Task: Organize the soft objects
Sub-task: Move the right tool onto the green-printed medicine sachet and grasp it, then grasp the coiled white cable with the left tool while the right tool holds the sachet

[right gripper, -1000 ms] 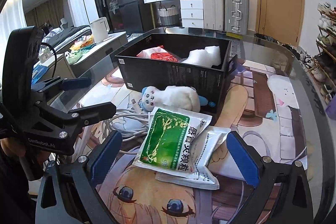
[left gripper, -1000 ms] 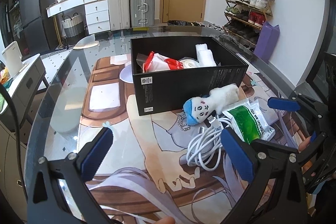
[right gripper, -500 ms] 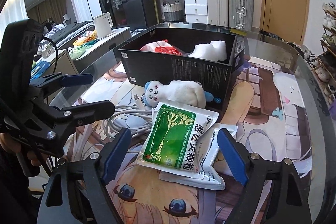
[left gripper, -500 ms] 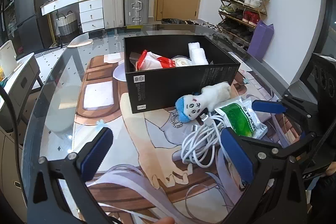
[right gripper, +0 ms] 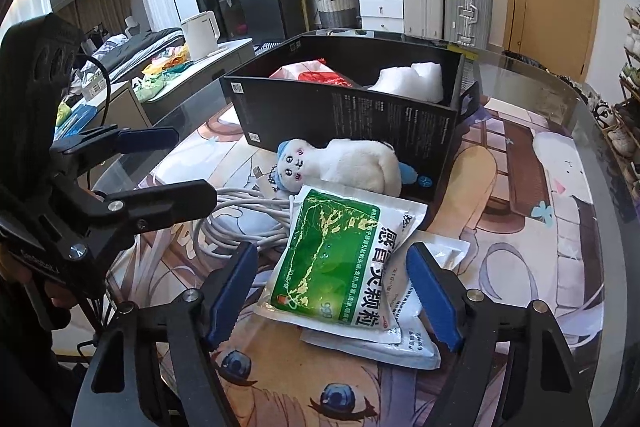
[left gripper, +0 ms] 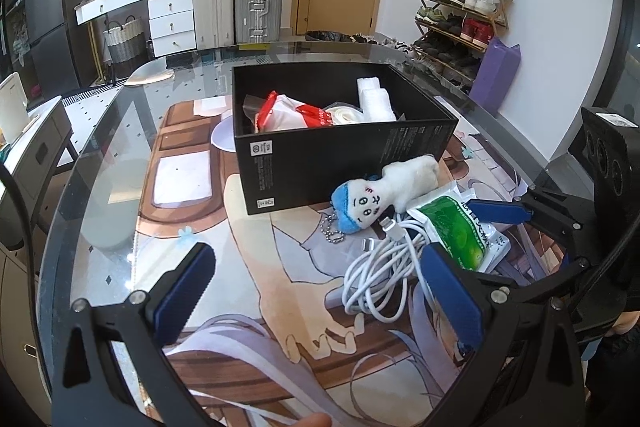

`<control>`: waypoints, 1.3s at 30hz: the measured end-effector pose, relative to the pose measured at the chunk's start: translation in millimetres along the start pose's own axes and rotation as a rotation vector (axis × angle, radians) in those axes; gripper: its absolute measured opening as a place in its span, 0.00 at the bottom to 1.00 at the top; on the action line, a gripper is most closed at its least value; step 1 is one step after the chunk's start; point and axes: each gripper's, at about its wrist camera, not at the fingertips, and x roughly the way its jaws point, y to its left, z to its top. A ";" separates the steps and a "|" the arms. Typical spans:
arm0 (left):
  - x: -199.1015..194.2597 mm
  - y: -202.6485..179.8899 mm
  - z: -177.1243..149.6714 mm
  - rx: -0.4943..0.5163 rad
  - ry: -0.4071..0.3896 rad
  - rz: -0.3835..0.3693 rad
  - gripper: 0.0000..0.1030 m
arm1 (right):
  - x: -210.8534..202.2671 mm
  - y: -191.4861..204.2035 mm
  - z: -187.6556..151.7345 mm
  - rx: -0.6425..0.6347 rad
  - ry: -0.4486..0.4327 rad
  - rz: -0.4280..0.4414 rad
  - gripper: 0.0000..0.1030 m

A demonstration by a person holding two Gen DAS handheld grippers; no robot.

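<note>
Plush doll [right gripper: 348, 163] and cable [right gripper: 244, 223] crowd the green sachet [right gripper: 332, 263].

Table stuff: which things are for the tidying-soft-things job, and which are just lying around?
For the job:
plush toy
green medicine packet
white packet under it
black box
right gripper, open around the green packet

Just lying about:
white cable
left gripper, open, holding nothing
suitcases
shoe rack

I count one black box [left gripper: 344, 163], one plush doll [right gripper: 340, 167], one coiled white cable [left gripper: 380, 267], two medicine packets [right gripper: 340, 267] [right gripper: 416, 343], and two tools [left gripper: 320, 291] [right gripper: 332, 291].
</note>
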 end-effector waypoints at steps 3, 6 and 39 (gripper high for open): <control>0.7 0.8 0.6 0.000 0.002 0.002 1.00 | 1.2 0.1 -0.4 0.003 -0.002 0.008 0.76; 0.7 0.9 0.7 0.000 0.002 0.001 1.00 | 2.6 0.6 0.0 0.009 -0.004 0.018 0.73; 4.4 -2.0 -0.9 0.023 0.012 -0.018 1.00 | -32.0 -7.8 -3.5 0.067 -0.163 0.009 0.44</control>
